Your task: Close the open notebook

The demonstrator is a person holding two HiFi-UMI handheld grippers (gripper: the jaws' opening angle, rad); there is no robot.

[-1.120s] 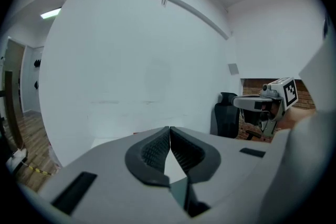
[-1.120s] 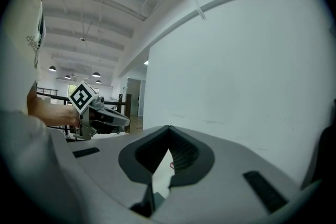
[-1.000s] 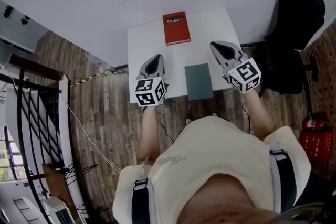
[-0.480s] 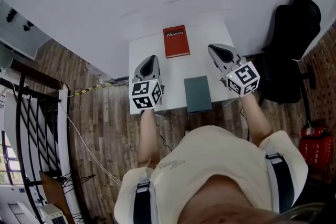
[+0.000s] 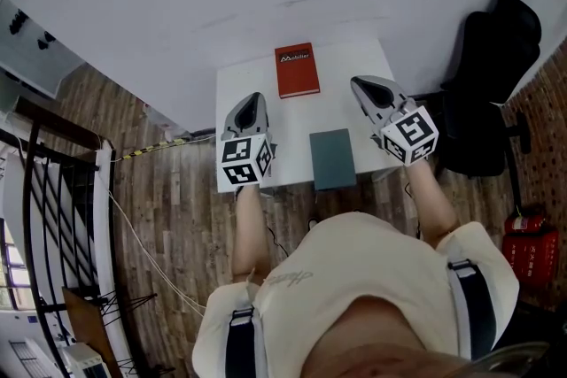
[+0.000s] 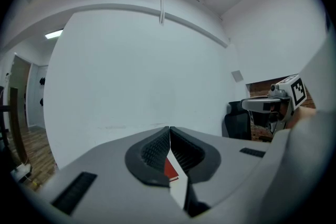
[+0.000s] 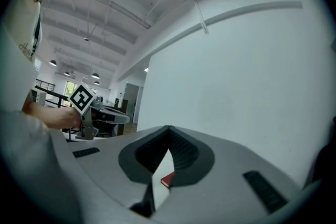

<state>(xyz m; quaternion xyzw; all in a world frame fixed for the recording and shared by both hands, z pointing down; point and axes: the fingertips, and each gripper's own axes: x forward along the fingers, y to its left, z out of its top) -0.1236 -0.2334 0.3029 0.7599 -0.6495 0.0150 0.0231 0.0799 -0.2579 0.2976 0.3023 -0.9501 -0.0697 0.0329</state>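
Over the last half second almost nothing had shifted: both grippers kept the same places above the near corners of the table, and the notebook lay where it had been.

The left gripper [image 5: 254, 98] was closed, its ribbed pads meeting at the tips with nothing clamped between them. It pointed toward the far wall, leaning slightly right, held above the near left part of the white table [image 5: 237, 82]. The bare left forearm [image 5: 250, 221] ran straight back toward the person. The right gripper [image 5: 358, 84] was likewise closed and empty, with its tips angled far and left over the near right corner. The right forearm [image 5: 427, 190] slanted back to the right.

Between the two grippers lay the grey-green notebook [image 5: 333, 158], already closed and flat on the table. Its long axis ran near to far, and its near short edge reached the table's near edge, perhaps overhanging it slightly. Which long edge carried the spine was too small to tell. A red book [image 5: 297, 70] lay well apart from it at the far edge, also lengthwise near to far, with white print at its far end. A black chair [image 5: 493, 75] stood to the right of the table on the wooden floor [image 5: 177, 190].
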